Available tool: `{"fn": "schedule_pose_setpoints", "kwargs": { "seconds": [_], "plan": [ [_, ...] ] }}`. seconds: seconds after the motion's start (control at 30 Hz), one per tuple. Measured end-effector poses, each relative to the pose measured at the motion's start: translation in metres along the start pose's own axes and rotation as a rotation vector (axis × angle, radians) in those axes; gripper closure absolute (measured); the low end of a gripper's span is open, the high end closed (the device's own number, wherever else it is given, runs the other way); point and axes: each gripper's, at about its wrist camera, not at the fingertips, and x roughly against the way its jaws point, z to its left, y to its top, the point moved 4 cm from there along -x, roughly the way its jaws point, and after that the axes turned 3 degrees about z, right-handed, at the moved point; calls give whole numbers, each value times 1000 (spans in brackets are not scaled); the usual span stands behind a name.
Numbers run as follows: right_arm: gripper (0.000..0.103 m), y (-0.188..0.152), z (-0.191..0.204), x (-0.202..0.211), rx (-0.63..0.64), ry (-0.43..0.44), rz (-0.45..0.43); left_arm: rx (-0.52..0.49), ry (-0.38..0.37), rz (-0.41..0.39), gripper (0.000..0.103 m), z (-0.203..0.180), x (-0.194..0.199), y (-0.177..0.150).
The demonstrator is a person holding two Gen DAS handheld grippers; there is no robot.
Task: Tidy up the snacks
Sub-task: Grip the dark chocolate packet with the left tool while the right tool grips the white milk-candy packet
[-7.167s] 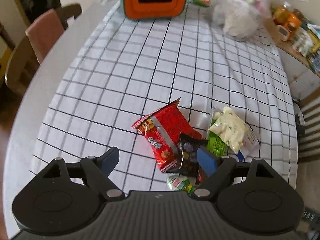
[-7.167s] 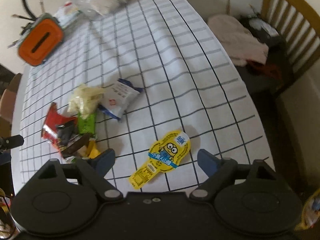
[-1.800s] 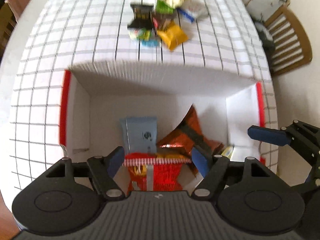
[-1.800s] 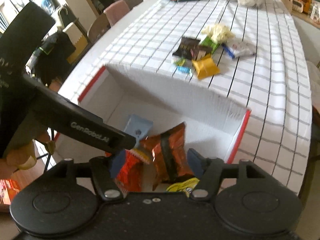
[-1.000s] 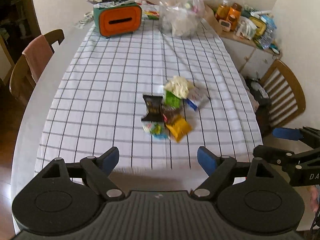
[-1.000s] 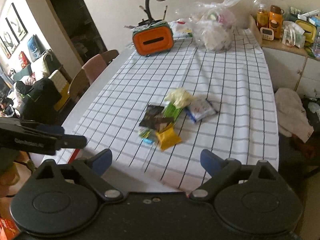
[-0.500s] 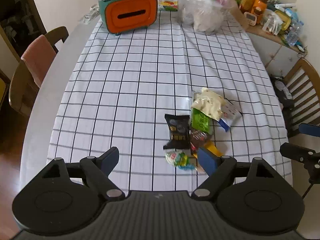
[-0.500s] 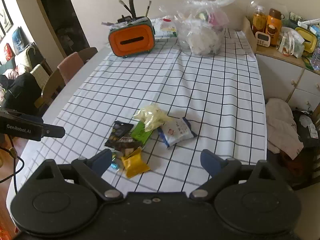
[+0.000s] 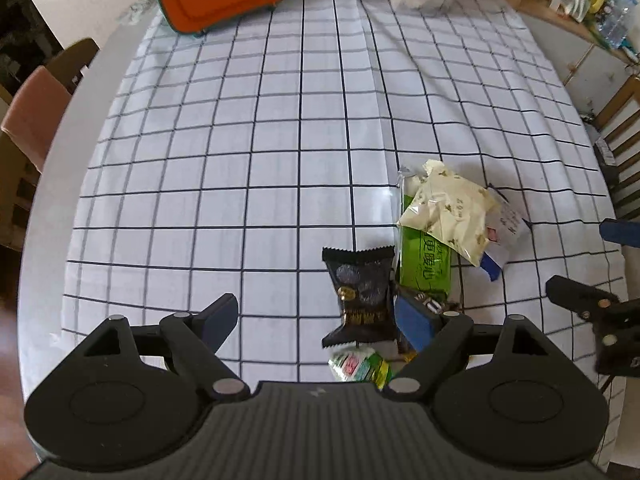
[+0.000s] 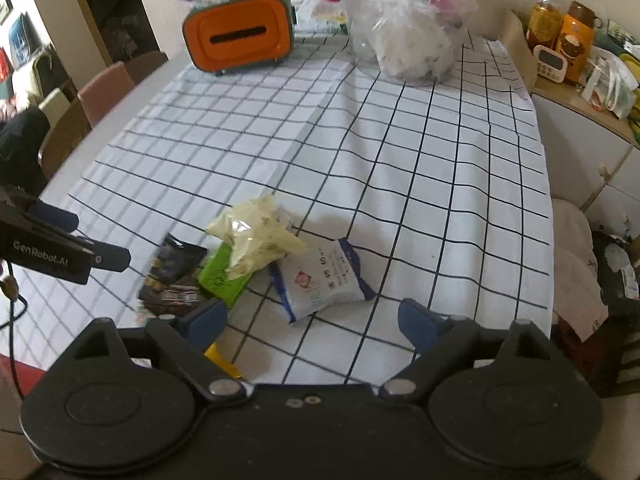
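While spread wide and empty, left gripper [image 9: 316,316] over black packet [image 9: 360,296]; right gripper [image 10: 310,320], likewise released, near white packet [image 10: 324,280]; bare tablecloth [image 9: 240,152] toward twelve o'clock.

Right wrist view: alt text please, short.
The open right gripper hovers above a white-and-blue snack packet on a checked tablecloth, beside a pile of pale, green and black packets. An orange box stands at the far end.
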Motion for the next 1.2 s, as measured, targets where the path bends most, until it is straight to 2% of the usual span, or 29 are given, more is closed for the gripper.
{"fn": "schedule_pose_setpoints", "kwargs": {
  "seconds": [0.23, 0.5, 0.77, 0.9, 1.0, 1.13, 1.2],
  "plan": [
    [15, 3, -5, -42, 45, -32, 31, 22, -18, 61, 17, -5, -35, 11],
    [18, 8, 1, -73, 116, -39, 56, 51, -39, 87, 18, -6, -56, 15],
    [24, 11, 6, -92, 145, -57, 61, 64, -47, 129, 45, -10, -77, 16],
    [27, 11, 7, -97, 142, -56, 55, 59, -34, 115, 50, -12, -80, 14],
    [29, 11, 7, -97, 124, -47, 40, 59, -26, 106, 59, -11, -78, 11],
    [42, 10, 5, -94, 83, -65, 13, 67, -17, 114, 68, -9, -76, 9],
    [45, 9, 5, -92, 75, -71, 9, 78, -20, 117, 70, -6, -74, 6]
  ]
}}
